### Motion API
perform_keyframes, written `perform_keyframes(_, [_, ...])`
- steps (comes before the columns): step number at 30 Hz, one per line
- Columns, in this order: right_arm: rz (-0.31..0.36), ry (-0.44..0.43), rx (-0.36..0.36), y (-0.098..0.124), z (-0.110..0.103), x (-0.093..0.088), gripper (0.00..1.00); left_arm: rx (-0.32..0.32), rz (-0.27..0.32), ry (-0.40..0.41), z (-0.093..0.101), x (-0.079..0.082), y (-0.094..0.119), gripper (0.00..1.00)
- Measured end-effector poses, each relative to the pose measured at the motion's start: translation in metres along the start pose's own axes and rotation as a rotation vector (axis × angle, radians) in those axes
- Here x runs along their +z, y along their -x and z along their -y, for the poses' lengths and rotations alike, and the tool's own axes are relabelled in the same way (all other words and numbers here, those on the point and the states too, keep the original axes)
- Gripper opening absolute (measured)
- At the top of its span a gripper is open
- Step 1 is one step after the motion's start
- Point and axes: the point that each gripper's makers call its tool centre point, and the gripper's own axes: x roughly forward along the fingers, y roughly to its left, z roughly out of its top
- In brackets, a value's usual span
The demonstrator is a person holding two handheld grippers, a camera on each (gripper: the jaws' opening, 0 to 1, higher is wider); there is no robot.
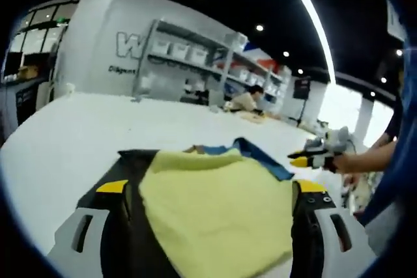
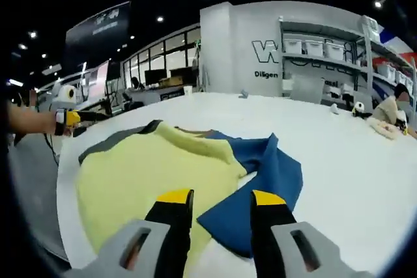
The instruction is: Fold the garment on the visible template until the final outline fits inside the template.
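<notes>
A yellow garment (image 1: pixel 215 216) with blue sleeves (image 1: pixel 264 155) lies on a dark template (image 1: pixel 133 161) on the white table. My left gripper (image 1: pixel 212 187) is open wide, its jaws standing either side of the yellow cloth with nothing gripped. To the right, a hand holds my right gripper (image 1: pixel 311 158) just past the garment's edge. In the right gripper view the yellow body (image 2: pixel 146 174) fills the left and a blue sleeve (image 2: pixel 277 174) spreads right; the template (image 2: pixel 104 146) shows along the far left edge. My right gripper (image 2: pixel 221 197) is open above the near hem. The left gripper (image 2: pixel 70 119) shows at far left.
The white table (image 2: pixel 339 161) stretches far beyond the garment. Shelves with white bins (image 2: pixel 326 47) stand against a lettered wall at the back. A person (image 1: pixel 247 101) sits at the table's far end with small items nearby. A person's blue sleeve (image 1: pixel 397 161) is at the right.
</notes>
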Motion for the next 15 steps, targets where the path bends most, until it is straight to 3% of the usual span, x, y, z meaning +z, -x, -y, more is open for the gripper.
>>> perform_keyframes(3, [-0.054, 0.109, -0.005, 0.000, -0.012, -0.007, 0.31, -0.004, -0.010, 0.039, 0.013, -0.007, 0.010, 0.99])
perform_keyframes(8, [-0.136, 0.266, -0.020, -0.005, -0.017, -0.024, 0.28, 0.005, -0.028, 0.021, 0.022, -0.013, 0.027, 0.99])
perform_keyframes(15, [-0.173, 0.332, -0.042, -0.010, -0.020, -0.033, 0.22, 0.013, -0.030, 0.022, 0.030, -0.016, 0.048, 0.99])
